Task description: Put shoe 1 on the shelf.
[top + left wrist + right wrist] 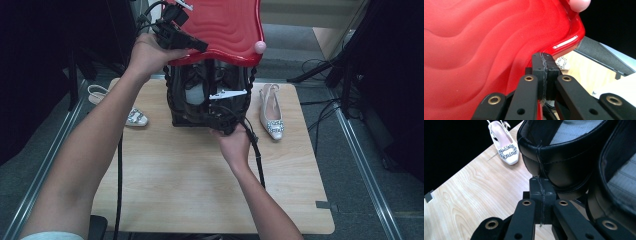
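On the wooden table stands a dark, open-sided rack, set toward twelve o'clock of the tabletop, with a wavy red lid raised over its top. The lid has a small pink knob at its three o'clock edge.

The left gripper sits at the lid's nine o'clock side, held in the person's left hand. In the left gripper view its tongs are pressed together, and the red lid's rim runs down into the seam between them, so they appear clamped on the lid's edge.

The right gripper is at the rack's six o'clock face, held in the right hand. In the right gripper view its tongs are closed flat against each other, with a thin dark thread running down the seam between them and up over the rim of a black leather shoe just above. The tips sit right under that shoe's edge; whether they pinch the thread or only lie along it cannot be told.

A second black shoe lies at three o'clock of the first.

A white slingback shoe with a sparkling buckle lies on the table at three o'clock of the rack, well apart from it. Another pale shoe lies at nine o'clock, partly hidden by the left forearm.
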A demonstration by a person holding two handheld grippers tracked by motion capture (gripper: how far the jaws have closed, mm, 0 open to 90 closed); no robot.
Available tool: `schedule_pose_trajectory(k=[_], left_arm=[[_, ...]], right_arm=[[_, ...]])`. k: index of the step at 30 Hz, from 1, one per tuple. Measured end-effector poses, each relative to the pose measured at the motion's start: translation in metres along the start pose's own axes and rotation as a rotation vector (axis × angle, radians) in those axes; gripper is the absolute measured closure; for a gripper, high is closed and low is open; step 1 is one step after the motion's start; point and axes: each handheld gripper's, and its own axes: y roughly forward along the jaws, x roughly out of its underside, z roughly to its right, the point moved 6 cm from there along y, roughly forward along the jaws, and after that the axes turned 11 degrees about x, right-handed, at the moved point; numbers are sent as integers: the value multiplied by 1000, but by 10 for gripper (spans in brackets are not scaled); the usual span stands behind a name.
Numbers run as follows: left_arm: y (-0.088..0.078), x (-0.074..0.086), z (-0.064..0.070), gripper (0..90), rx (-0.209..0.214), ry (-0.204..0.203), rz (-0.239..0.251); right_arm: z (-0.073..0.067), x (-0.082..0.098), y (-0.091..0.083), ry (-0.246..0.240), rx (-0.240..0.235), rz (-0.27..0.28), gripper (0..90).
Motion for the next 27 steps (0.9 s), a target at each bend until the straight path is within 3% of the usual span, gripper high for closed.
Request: schedule_pose_trajectory(k=[10, 14, 22, 25, 27], left_arm=[[-1, 0, -3, 900, -4, -9, 4], [-2, 0, -3, 900, -5, -10, 4], [-1, 0, -4, 900, -5, -10, 7], [-1, 0, -4, 900, -6, -11, 6], [-1, 0, -3, 900, -6, -9, 5]], right_arm=[[-3, -15, 14, 11, 26, 18, 900], [-5, -22, 21, 41, 35, 22, 900], [-16, -38, 38, 53, 56, 20, 900], [-17, -41, 47, 43, 92, -7, 900], [-17, -38, 52, 54, 88, -22, 900]])
